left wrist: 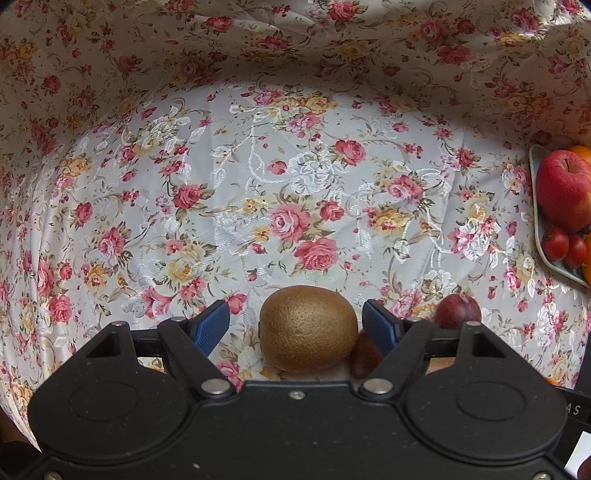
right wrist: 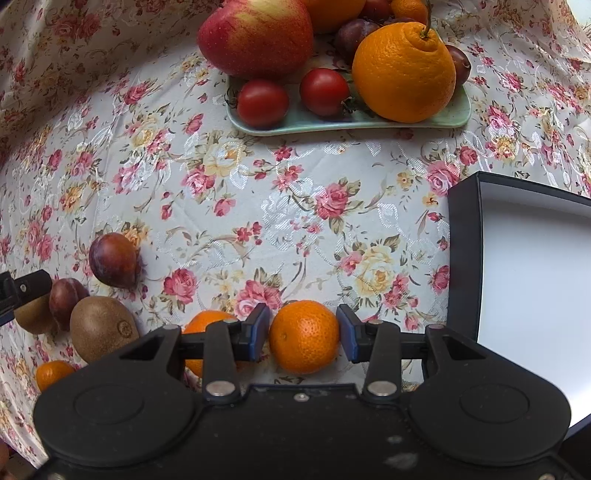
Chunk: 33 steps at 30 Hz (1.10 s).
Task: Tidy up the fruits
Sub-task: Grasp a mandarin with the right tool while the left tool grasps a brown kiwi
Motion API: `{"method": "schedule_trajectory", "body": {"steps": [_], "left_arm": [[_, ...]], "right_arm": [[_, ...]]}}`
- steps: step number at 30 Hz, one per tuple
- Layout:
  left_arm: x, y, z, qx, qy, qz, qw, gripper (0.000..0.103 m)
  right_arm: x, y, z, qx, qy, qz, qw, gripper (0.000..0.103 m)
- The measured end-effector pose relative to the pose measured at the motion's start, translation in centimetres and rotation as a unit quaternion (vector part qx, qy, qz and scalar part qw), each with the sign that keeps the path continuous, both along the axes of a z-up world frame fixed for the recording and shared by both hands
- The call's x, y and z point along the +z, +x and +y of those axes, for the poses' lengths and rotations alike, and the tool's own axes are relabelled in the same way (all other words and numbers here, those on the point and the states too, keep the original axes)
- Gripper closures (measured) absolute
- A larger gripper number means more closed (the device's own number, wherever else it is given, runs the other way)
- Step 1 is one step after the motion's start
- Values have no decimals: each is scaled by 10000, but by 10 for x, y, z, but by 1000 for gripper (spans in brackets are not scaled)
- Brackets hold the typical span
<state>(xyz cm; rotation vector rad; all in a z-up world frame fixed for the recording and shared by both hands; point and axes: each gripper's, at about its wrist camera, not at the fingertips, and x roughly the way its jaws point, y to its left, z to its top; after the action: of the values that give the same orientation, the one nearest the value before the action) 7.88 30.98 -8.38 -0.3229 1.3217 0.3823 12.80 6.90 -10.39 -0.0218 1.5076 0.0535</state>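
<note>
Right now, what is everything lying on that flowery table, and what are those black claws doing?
Tablecloth: one, white with roses, covering the table.
Plate: one, pale green, far side.
Apple: one, red, on plate.
Large orange: one, on plate.
Cherry tomatoes: two, red, plate's front.
Plums: two loose on cloth, more on plate.
Kiwis: two, brown, on cloth.
Mandarins: three, orange, on cloth.
Box: one, black, white inside, right.
Left gripper: open around a kiwi.
Right gripper: open, around a mandarin.

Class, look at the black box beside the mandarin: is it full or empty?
Empty, as far as shown: the box shows only bare white floor; its right part runs out of frame.
</note>
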Motion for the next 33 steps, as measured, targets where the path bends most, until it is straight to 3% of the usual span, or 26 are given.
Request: {"method": "schedule_trajectory", "body": {"steps": [13, 15, 17, 21, 25, 33], "left_arm": [[-25, 9, 15, 420, -379, 337, 9978, 24], [-25, 7, 18, 491, -444, 280, 9974, 28], [-22, 7, 15, 406, -522, 186, 9976, 40], [-17, 7, 5, 313, -239, 226, 9990, 40], [-10, 1, 2, 390, -209, 169, 9989, 40], [31, -3, -15, 535, 103, -177, 9984, 40]], "right_arm": [[-5, 12, 3, 41, -29, 65, 10000, 62], [-4, 11, 5, 91, -34, 43, 9999, 64], [-4, 10, 6, 119, -31, 12, 9999, 65], [1, 5, 5, 134, 51, -47, 9999, 66], [10, 2, -1, 81, 203, -115, 9997, 66], [40, -7, -15, 7, 499, -385, 9980, 66]]}}
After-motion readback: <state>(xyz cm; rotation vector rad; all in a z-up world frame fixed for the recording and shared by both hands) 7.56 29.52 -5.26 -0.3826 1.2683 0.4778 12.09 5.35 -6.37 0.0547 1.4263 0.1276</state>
